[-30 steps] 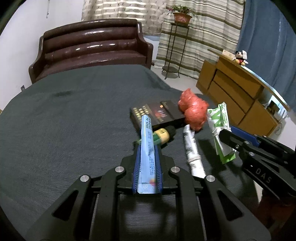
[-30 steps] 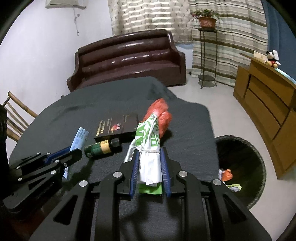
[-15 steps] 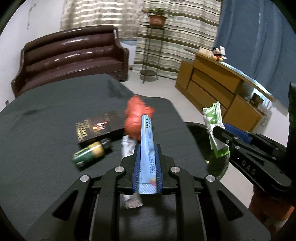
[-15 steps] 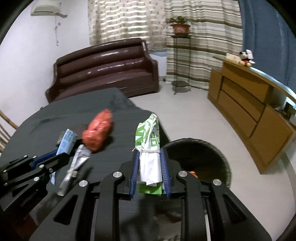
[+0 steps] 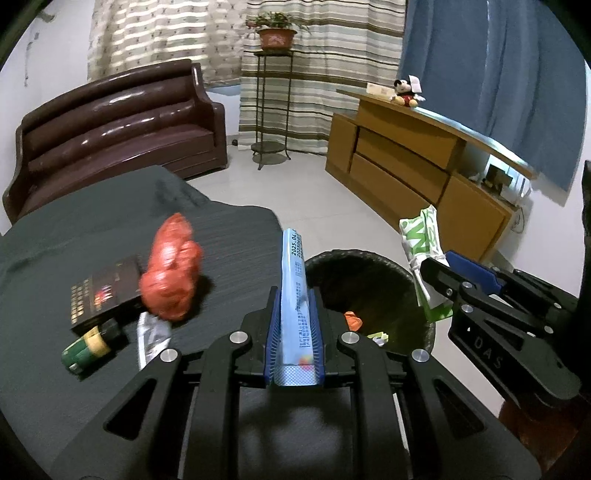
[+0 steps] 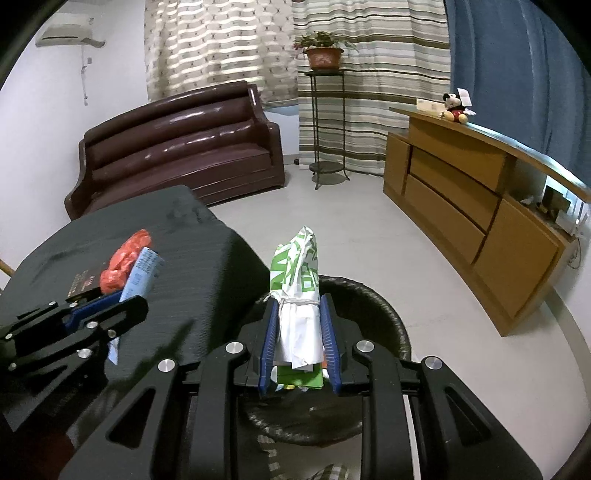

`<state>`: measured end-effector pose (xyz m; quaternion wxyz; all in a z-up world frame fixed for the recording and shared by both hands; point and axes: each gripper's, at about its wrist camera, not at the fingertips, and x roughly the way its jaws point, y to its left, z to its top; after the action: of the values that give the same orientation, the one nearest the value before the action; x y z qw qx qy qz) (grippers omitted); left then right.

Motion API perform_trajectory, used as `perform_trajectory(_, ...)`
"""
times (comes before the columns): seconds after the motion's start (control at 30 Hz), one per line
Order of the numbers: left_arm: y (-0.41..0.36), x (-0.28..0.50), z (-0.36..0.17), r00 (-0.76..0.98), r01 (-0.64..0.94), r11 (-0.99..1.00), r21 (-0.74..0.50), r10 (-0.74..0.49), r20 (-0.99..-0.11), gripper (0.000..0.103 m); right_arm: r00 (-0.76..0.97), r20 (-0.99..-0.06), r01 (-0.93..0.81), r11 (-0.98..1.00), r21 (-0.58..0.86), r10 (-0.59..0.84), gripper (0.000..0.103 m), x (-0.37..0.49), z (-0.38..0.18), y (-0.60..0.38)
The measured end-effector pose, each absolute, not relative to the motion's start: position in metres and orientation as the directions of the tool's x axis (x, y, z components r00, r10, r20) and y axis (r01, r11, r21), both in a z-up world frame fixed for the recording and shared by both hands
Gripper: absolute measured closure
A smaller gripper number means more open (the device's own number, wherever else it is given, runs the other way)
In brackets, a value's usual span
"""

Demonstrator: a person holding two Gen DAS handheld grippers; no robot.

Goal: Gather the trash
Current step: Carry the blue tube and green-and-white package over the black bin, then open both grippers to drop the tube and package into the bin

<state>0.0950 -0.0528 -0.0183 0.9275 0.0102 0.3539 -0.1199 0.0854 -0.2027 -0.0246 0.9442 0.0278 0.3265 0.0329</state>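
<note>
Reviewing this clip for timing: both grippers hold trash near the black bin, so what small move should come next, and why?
Probably open the right gripper to drop the green-and-white wrapper: in the right wrist view it looks to hang over the black bin. The left gripper, clamping the blue packet, seems to be at the table's edge, short of the bin.

Room: white walls, pale tiled floor (image 6: 388, 236), lit w/ even indoor light; wall AC unit (image 6: 66, 35) upper left in right-wrist view. Brown leather sofa (image 5: 114, 125) against back wall, beside it a black metal plant stand (image 5: 271, 110) w/ 1 potted plant (image 5: 277, 33) on top, in front of striped beige curtains (image 6: 369, 55); blue curtain (image 5: 491, 74) to the right. Wooden sideboard (image 6: 461, 206) along right side w/ 1 Mickey plush (image 6: 456, 107) on top; dark grey cloth-covered table (image 5: 74, 229) in foreground.
</note>
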Motion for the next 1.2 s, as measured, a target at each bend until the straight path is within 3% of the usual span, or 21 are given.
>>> perform_trajectory(1.07, -0.104, 0.144, -0.047, 0.658, 0.253, 0.967, -0.007, -0.178, -0.732, 0.085, 0.76, -0.647, 0.035, 0.99, 0.139, 0.064, 0.077, 0.115, -0.051, -0.238)
perform_trajectory(1.13, -0.106, 0.146, -0.046, 0.656, 0.251, 0.968, -0.008, -0.176, -0.734, 0.081, 0.761, -0.646, 0.041, 0.99, 0.139, 0.059, 0.073, 0.115, -0.051, -0.239)
perform_trajectory(1.2, -0.105, 0.146, -0.044, 0.661, 0.242, 0.97, -0.015, -0.176, -0.73, 0.061, 0.767, -0.64, 0.049, 0.989, 0.136, 0.05, 0.066, 0.115, -0.049, -0.241)
